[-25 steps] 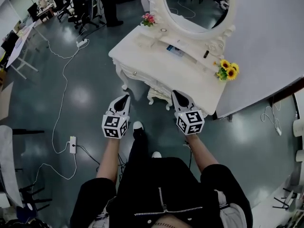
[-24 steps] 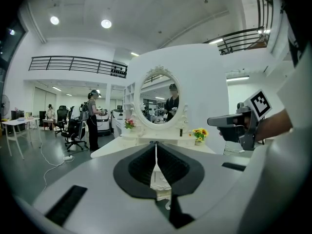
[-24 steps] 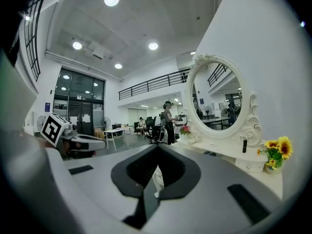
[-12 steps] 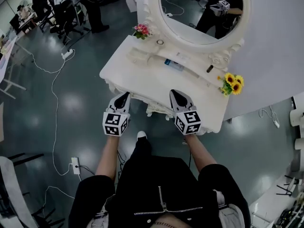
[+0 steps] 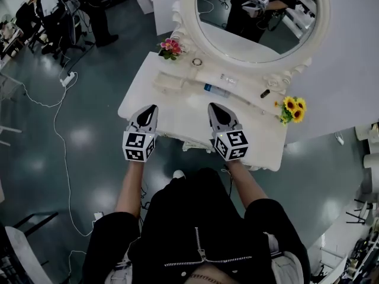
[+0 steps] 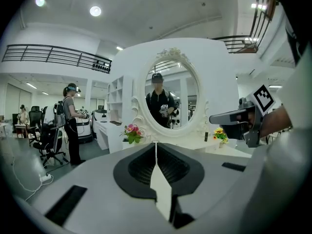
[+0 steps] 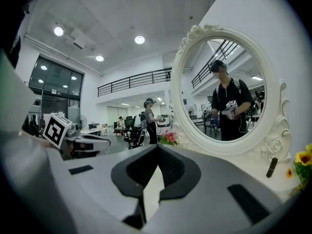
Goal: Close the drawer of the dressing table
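Shut and empty, the left gripper (image 5: 149,111) and the right gripper (image 5: 214,112) hovered side by side over the near edge of the white dressing table (image 5: 180,108). Its drawer lay hidden beneath that tabletop, while the oval mirror (image 5: 254,16) stood at the far side.

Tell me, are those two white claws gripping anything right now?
Nothing is held. The left gripper and the right gripper both have jaws together and empty, near the white dressing table.
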Tool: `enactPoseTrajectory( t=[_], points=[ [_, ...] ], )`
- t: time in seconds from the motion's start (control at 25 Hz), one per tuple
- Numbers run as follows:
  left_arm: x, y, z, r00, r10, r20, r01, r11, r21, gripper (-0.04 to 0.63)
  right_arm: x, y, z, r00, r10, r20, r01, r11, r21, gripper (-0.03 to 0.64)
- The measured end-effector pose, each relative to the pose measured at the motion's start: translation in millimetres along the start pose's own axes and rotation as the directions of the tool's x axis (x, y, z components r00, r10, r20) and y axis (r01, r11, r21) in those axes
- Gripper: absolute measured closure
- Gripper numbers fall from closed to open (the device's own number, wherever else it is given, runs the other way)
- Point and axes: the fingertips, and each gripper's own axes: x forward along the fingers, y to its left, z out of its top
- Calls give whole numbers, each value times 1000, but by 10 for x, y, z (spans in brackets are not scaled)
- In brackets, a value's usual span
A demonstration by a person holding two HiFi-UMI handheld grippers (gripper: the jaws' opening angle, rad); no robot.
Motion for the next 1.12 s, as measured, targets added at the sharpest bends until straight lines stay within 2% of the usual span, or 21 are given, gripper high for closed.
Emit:
enactPoseTrajectory(
  t=[0.32,0.44,0.68,0.88,1.12],
  points=[
    [283,98,5,999,-41,3,41,999,-17,559,205,-176,-39,1000,-31,1,31,999,12,611],
    [357,130,19,999,-52,7,52,998,-46,438,275,-222,-22,1000,-27,7,27,1000,15,611],
    [548,215,-24,998,-54,-13,53,996,-67,423,445,-317,9,1000,-16,6,16,1000,17,610],
    [792,354,-317,996,-62,-66,50,984,-171,423,576,-429,-34,1000,-7,-15,8,1000,18,609],
    [1119,530,-927,981,-69,-184,13,957,-289,423,753,-626,-236,997,6,-74,-4,1000,28,609]
  ],
)
